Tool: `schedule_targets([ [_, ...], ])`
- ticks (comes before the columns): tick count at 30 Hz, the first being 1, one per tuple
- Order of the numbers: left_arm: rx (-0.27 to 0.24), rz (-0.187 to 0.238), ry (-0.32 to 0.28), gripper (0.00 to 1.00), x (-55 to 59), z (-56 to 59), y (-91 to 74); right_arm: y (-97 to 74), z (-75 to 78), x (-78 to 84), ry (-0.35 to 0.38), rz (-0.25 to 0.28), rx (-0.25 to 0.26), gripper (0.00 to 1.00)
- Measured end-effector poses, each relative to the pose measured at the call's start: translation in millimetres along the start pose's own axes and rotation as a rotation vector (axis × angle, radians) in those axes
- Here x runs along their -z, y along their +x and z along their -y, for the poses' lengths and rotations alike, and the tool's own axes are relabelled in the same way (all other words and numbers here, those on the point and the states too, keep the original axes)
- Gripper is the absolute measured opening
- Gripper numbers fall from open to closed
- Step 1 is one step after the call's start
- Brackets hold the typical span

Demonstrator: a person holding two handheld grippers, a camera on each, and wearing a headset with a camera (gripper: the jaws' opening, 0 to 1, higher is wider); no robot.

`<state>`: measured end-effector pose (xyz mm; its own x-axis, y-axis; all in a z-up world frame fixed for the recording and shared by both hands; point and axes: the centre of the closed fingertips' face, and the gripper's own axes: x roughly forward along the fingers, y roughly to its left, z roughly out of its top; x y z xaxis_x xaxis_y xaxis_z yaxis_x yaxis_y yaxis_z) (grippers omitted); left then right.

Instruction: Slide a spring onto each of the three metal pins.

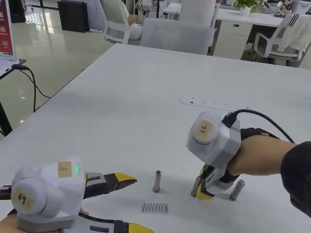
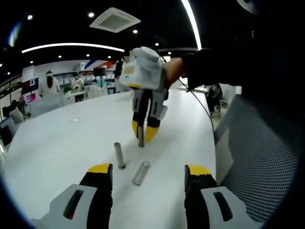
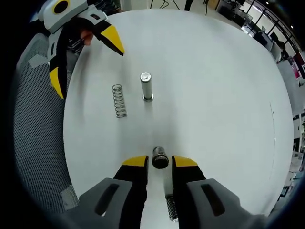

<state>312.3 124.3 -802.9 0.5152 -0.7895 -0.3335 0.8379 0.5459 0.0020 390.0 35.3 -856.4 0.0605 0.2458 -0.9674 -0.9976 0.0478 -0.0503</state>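
A bare metal pin [image 1: 157,181] [image 2: 119,155] [image 3: 146,86] stands upright on the white table [image 1: 146,107]. A loose spring [image 1: 154,208] [image 2: 140,172] [image 3: 119,100] lies flat just in front of it. My right gripper [image 1: 204,191] [image 2: 144,133] [image 3: 159,162] points down with its jaws closed around a spring [image 1: 196,186] [image 3: 159,159] that sits upright on a second pin. A third pin wearing a spring [image 1: 237,189] [image 3: 170,207] stands right beside it. My left gripper [image 1: 138,205] [image 2: 148,171] [image 3: 90,75] is open, level with the table, its jaws either side of the loose spring's near end.
A white power strip [image 1: 214,103] with a black cable lies farther back on the table. Office chairs [image 1: 177,34] and desks stand beyond the far edge. A mesh chair back [image 2: 257,157] is close at the right of the left gripper view.
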Motion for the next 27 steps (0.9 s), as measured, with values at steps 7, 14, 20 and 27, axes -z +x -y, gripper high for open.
schedule_targets([
  [7, 0.0, -0.001, 0.0, 0.56, -0.4, 0.3, 0.0, -5.3, 1.9, -3.4, -0.013, 0.018, 0.021, 0.23],
  [14, 0.001, -0.005, 0.004, 0.56, 0.0, 1.1, -0.3, -11.2, 1.5, -10.3, -0.021, 0.042, 0.035, 0.26],
  [20, 0.002, -0.007, 0.005, 0.56, 0.8, 2.1, -0.9, -14.1, -1.0, -17.3, -0.044, 0.059, 0.045, 0.27],
  [27, 0.0, -0.01, 0.001, 0.55, 4.1, 2.4, -1.4, -16.6, -6.4, -30.0, -0.064, 0.084, 0.043, 0.27],
])
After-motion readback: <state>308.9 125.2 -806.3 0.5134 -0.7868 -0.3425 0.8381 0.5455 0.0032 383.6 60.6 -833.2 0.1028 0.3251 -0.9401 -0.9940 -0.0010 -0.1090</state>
